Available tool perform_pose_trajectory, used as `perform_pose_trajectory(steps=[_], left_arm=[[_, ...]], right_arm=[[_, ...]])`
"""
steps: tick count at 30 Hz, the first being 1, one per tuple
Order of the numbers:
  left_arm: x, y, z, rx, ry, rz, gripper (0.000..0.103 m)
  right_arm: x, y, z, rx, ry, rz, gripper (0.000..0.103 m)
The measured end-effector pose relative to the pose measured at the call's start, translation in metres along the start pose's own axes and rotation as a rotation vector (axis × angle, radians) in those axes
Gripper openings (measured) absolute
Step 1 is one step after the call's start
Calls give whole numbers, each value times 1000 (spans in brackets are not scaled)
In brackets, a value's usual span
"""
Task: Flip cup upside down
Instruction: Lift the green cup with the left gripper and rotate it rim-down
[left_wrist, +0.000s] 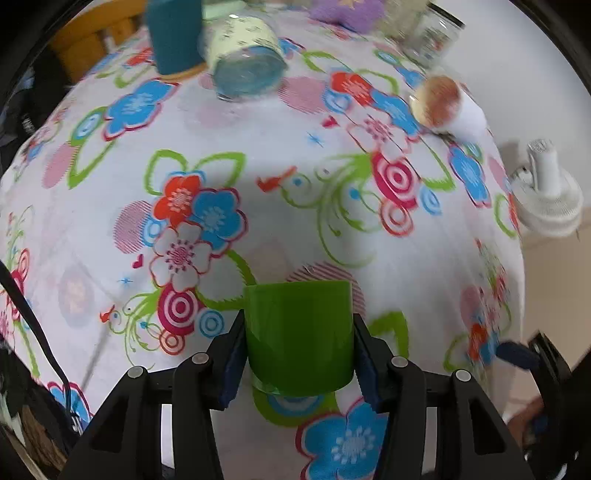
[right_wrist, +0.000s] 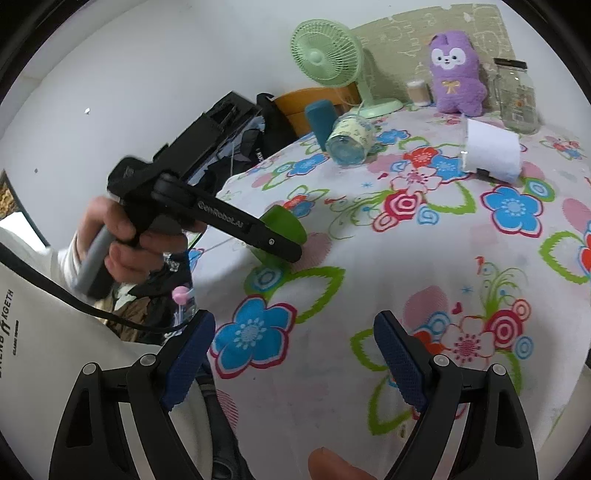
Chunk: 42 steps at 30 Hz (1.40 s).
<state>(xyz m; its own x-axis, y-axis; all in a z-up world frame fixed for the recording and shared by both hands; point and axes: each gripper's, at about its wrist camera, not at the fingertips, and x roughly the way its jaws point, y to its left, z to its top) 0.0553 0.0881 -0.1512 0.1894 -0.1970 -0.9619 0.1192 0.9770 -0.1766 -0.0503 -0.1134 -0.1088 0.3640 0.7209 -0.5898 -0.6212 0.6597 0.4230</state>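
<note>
Green cup (left_wrist: 298, 332), floral tablecloth (left_wrist: 295, 206), seemingly navy pads (right_wrist: 400, 362).

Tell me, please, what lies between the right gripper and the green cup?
Only bare flowered tablecloth. The right wrist view shows the right gripper open over it, with the green cup farther on, held by the left gripper.

From my right wrist view I can read "GenRoboLAI", or something close to it, in pale letters along the black finger arm of the left gripper (right_wrist: 295, 254), up and to the left of my open claw. On the white garment (right_wrist: 33, 332) at far left, sideways print reads partly "KGETH"; the smaller line beneath is too blurred.
</note>
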Motion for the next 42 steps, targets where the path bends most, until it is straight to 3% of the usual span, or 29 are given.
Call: perform_pose_trajectory(steps=[4, 13, 17, 21, 26, 38, 42], left_arm=[[-8, 4, 5, 80, 86, -14, 53], [-35, 11, 27, 229, 256, 54, 53], [-38, 4, 31, 287, 379, 80, 53], [-25, -2, 28, 357, 528, 156, 53], [-4, -6, 22, 427, 652, 287, 53], [43, -39, 17, 596, 814, 530, 53], [52, -55, 14, 656, 827, 559, 53]], right_arm=[[7, 9, -2, -25, 7, 19, 89], [20, 22, -3, -57, 7, 66, 89], [23, 26, 0, -64, 3, 79, 89], [25, 31, 1, -74, -3, 91, 89], [30, 36, 0, -81, -10, 107, 89], [43, 42, 1, -95, -22, 110, 89], [44, 39, 2, -89, -27, 112, 89]])
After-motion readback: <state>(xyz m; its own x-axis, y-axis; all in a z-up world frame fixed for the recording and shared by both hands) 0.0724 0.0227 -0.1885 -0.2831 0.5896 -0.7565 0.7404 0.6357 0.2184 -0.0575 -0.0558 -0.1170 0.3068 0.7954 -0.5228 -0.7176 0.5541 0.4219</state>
